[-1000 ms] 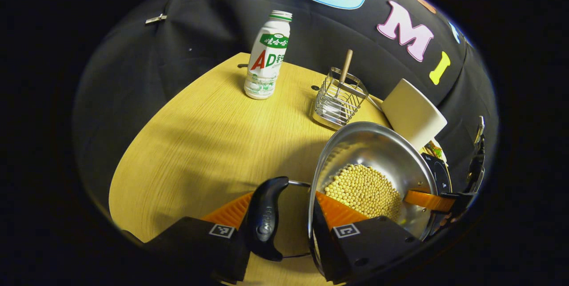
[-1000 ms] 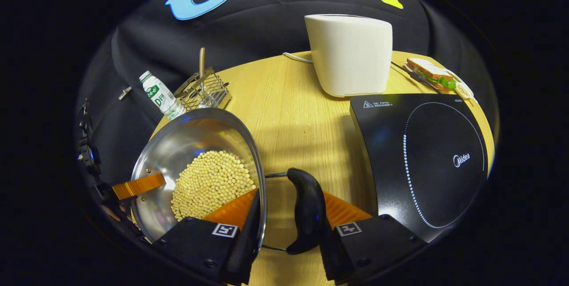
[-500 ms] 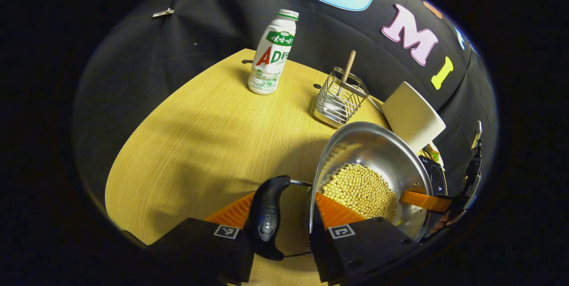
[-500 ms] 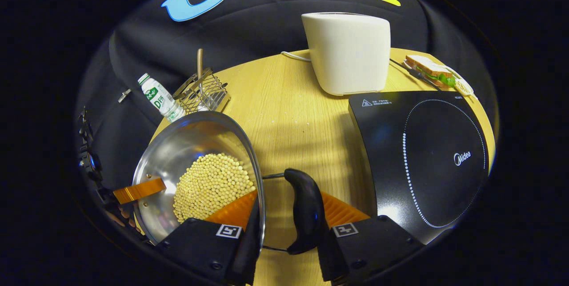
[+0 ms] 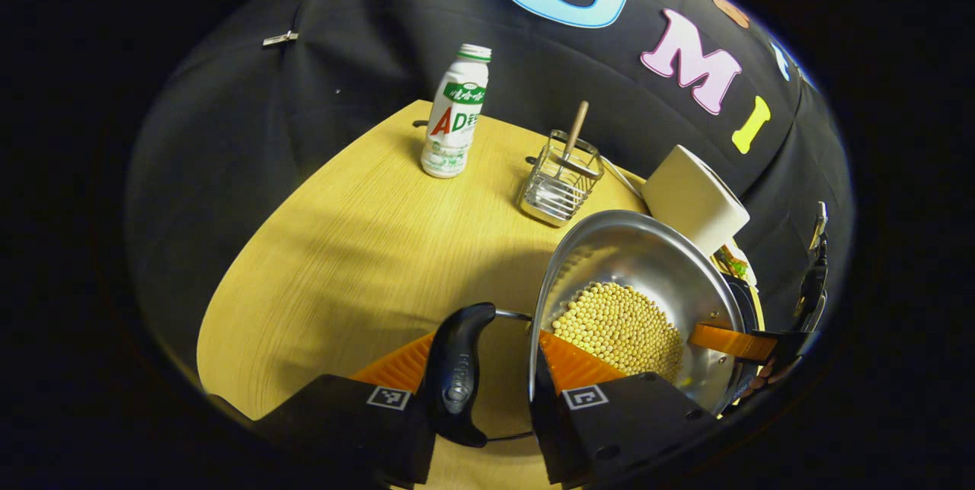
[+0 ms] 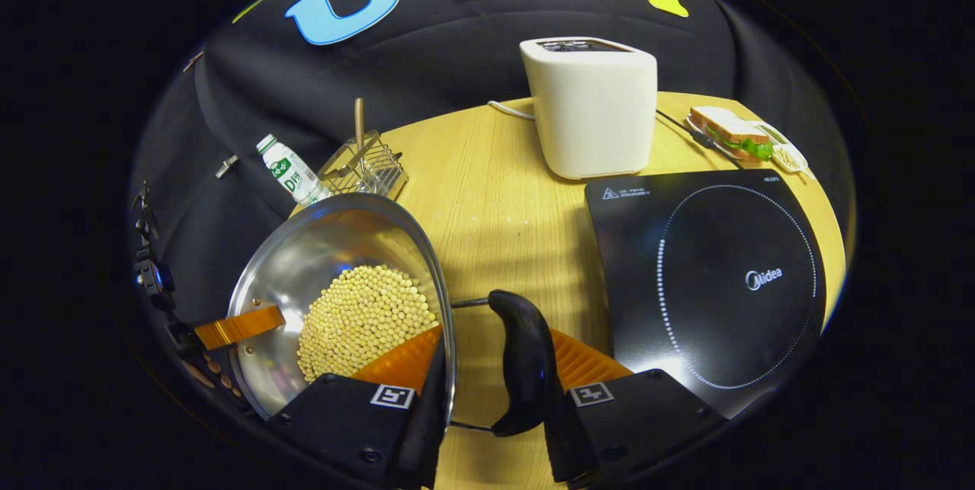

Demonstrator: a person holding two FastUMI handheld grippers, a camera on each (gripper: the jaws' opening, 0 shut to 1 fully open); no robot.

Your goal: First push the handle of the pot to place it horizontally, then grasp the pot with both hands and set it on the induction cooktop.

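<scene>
A steel pot (image 5: 640, 261) holding soybeans (image 5: 617, 326) hangs above the wooden table (image 5: 343, 246), carried between both grippers. My left gripper (image 5: 484, 341) is shut on one black side handle (image 5: 457, 368), with one finger inside the rim. In the right gripper view, my right gripper (image 6: 495, 337) is shut the same way on the opposite handle (image 6: 525, 368) of the pot (image 6: 327, 254). Each view shows the other gripper's finger (image 6: 236, 326) hooked over the far rim. The black induction cooktop (image 6: 724, 277) lies flat to the right of the pot.
A white drink bottle (image 5: 453, 120) and a wire basket (image 5: 556, 185) with a wooden stick stand at the table's back. A white toaster (image 6: 590, 109) sits behind the cooktop. A sandwich on a plate (image 6: 739, 136) is at the far right.
Both grippers have risen with the pot and pulled back a little, so the back objects look smaller. In the right gripper view the cooktop has shifted left, closer to the pot.
</scene>
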